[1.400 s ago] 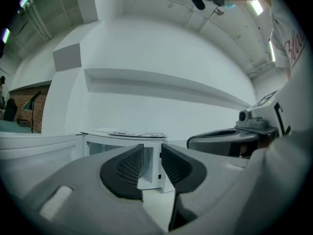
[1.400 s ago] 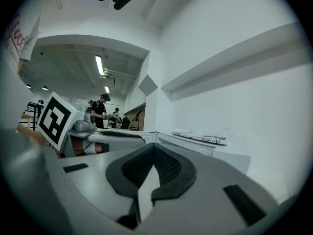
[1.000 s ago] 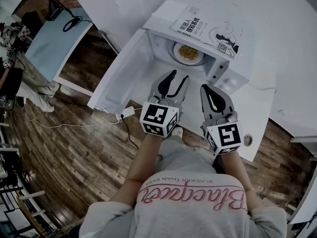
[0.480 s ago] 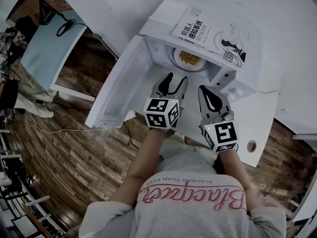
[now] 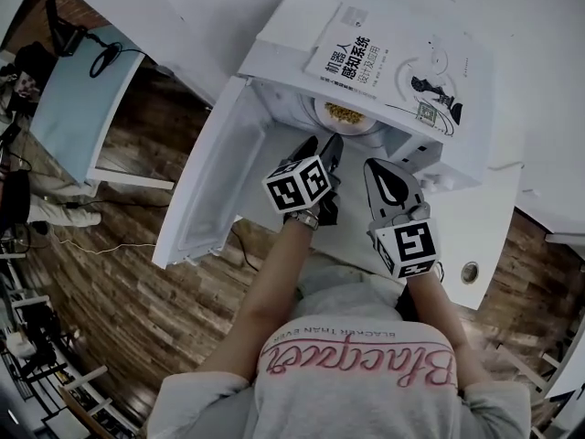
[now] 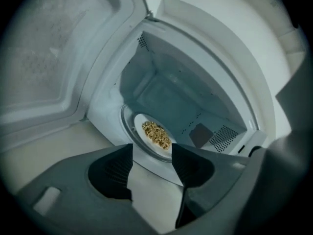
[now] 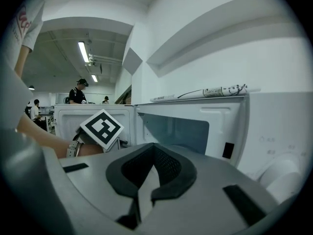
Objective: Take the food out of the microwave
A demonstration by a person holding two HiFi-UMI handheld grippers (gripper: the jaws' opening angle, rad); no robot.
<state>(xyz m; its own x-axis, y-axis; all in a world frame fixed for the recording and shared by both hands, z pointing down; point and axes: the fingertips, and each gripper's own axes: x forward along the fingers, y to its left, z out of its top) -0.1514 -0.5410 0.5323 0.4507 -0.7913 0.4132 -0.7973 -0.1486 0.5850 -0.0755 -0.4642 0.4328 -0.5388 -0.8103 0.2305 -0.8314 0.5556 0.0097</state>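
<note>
The microwave (image 5: 274, 62) has its door (image 5: 206, 190) open at left, yet the plate of food (image 5: 345, 115) sits far inside. The left gripper (image 5: 322, 144) points at it, fingers just opening wide, nothing between them. The right gripper (image 5: 377, 165), fingers together and empty, is near. Grasping and lifting out remain.

A book (image 5: 388, 62) with a white printed cover lies flat, far ahead of me. My white table (image 5: 484, 227) has a round hole (image 5: 470, 272), perhaps a cable port, near its right edge. Below is a wooden floor (image 5: 119, 282), and a blue-topped desk (image 5: 78, 108) stands far left.
</note>
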